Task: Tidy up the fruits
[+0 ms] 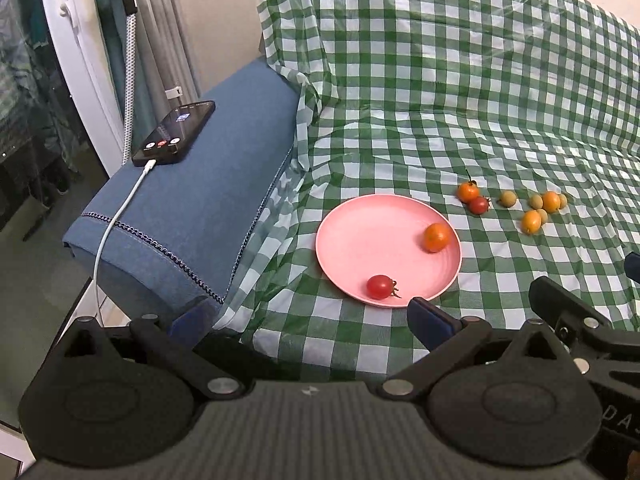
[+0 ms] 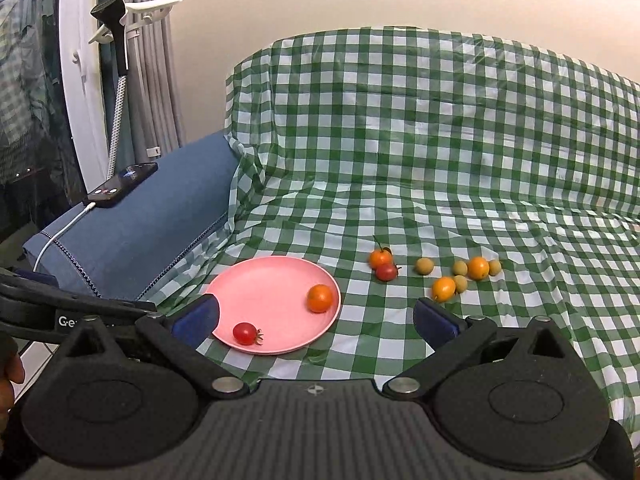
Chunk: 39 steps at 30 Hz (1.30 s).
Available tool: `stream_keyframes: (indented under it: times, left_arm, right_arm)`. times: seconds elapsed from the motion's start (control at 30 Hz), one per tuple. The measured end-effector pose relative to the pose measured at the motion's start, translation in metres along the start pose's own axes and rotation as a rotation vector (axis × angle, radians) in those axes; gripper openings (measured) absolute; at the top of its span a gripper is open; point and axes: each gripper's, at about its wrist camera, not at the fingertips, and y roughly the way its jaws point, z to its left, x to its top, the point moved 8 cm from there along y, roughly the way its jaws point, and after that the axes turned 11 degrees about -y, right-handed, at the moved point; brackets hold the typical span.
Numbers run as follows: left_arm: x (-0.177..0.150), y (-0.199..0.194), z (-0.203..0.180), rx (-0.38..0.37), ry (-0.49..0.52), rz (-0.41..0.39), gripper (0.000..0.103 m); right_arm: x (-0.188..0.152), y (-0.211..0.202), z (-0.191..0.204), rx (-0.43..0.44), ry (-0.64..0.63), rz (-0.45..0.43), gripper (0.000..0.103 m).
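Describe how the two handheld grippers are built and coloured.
Both look alike. The left gripper and right gripper have matte black bodies with a ribbed grey centre panel, two round black housings, and angled black link arms joined by silver pins. The fingers end in dark blue pads. Partial white lettering marks their black sides. No cables or sleeves show.

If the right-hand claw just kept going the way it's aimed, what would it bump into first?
Probably the pink plate: the open right gripper tilts down toward its near rim, between the tomato and the orange. Depth is hard to judge.
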Motion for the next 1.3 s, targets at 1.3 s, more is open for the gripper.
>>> stream_keyframes:
  times: [1.3]
  left_arm:
    - [0.027, 0.07, -0.071, -0.024, 0.05, 0.137, 0.103]
  right_arm:
    - [-0.036, 0.053, -0.073, -0.106, 0.179, 0.067, 0.102]
